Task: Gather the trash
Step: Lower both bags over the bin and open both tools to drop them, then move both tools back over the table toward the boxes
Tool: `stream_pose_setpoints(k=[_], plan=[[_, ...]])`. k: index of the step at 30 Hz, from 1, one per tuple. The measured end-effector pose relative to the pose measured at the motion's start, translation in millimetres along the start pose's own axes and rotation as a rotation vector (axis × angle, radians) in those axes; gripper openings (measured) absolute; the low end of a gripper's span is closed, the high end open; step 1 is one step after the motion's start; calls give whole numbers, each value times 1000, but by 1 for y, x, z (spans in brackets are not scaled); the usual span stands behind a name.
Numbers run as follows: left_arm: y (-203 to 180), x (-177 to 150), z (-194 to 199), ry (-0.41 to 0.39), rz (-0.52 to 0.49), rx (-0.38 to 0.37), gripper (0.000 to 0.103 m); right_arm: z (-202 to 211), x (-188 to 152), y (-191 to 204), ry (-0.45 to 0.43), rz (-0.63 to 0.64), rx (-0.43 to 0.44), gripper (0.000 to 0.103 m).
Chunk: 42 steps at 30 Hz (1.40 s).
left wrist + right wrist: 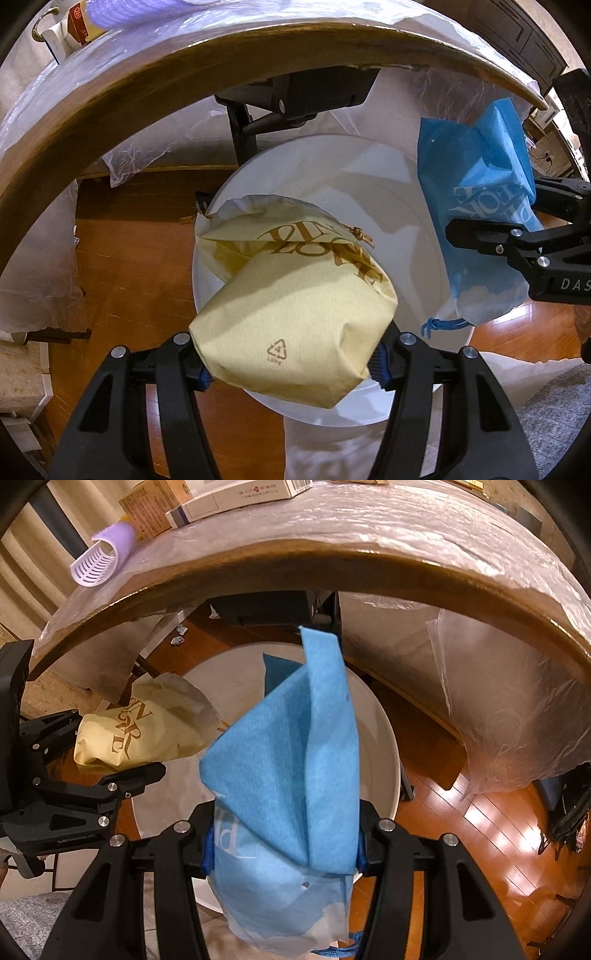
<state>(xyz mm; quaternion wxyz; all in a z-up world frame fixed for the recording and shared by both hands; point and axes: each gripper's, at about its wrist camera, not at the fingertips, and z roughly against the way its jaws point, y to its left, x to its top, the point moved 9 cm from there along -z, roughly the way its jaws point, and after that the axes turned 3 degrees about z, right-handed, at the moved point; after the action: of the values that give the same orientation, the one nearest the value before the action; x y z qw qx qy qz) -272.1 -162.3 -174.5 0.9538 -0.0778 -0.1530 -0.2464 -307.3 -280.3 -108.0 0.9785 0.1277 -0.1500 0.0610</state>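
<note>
- Wooden floor below, with a curved brown desk edge [155, 70] wrapped in clear plastic overhead and a round white lined trash bin [424, 206] directly beneath both grippers.
- Left gripper [288, 369]: jaws clenched on a cream paper drawstring pouch [295, 325], hanging over the bin mouth.
- Right gripper [284, 849]: jaws clamped on a blue non-woven drawstring bag [295, 757], likewise above the bin.
- Both likely light, soft, crumpling easily; best pinched across bunched middle, not by loose cords.
</note>
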Motion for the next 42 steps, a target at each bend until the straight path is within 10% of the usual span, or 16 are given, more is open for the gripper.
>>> stream_pose_setpoints(k=[22,26,31,42], plan=[[-2,5,-3,1,-14,6,61,-13,-1,1,19,14,26,53],[-3,7,-2,-10,-7,-29,76,-12,-2,2,19,15,-2,82],[2,5,6,-17,9,-43,79,3,-1,1,-8,-1,-3,83],[23,25,111,-236,56,-69,91,105,40,1,-267,17,-74,93]])
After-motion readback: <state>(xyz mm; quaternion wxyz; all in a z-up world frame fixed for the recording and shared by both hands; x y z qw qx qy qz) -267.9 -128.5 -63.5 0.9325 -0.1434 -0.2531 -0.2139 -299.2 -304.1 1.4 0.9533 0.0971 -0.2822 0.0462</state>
